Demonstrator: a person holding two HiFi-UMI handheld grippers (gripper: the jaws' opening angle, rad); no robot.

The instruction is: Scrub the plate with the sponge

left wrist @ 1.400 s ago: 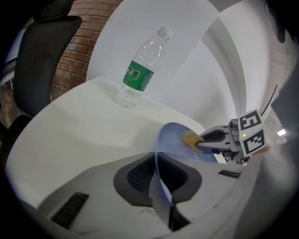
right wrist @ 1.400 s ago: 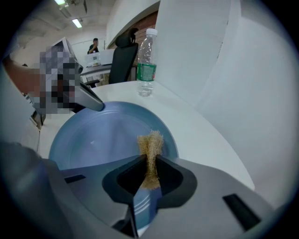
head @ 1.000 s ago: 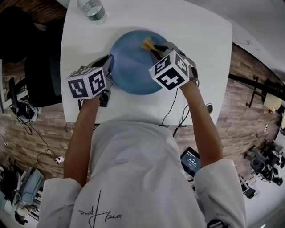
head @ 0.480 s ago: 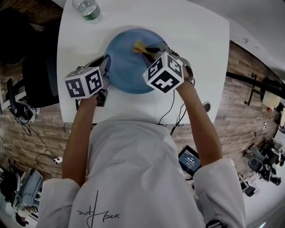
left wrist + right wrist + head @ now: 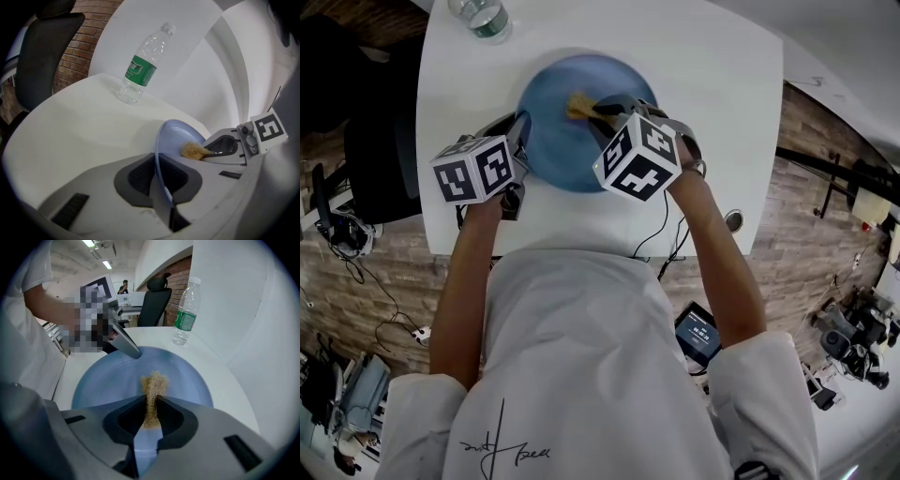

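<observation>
Scrubbing a blue plate (image 5: 553,150) around the middle of the white bench (image 5: 712,75) with a tan, fibrous sponge (image 5: 152,385), pinched edge-on between the almost closed fingers of the right gripper (image 5: 151,417) and set on the plate's surface a little to the far side of centre. Steadying that plate by its left rim with the left gripper (image 5: 159,174), fingers narrow and clamped on the thin edge. For a good scrub: press down through the loose tuft beyond the fingertips, never through the hard fingertips themselves, to spare the plate from scraping. Work in short overlapping strokes or small circles, from the middle outward to the rim, then over the near half, well away from the sponge's present spot. Angle the right gripper steeply enough to flatten the fibres, yet without forcing the sponge back up between the fingers. Squeeze no harder than needed: probably soft, springy stuff, easy to crush into a thin useless strip. Hold the left grip firm and quiet against the sideways push of each stroke, likely enough to slide or spin a smooth plate on a smooth bench. Ease off when sweeping left, to avoid knocking into the left gripper's fingers at the rim. Mind also the water bottle (image 5: 483,17), upright and well apart at the far left corner of the bench.
</observation>
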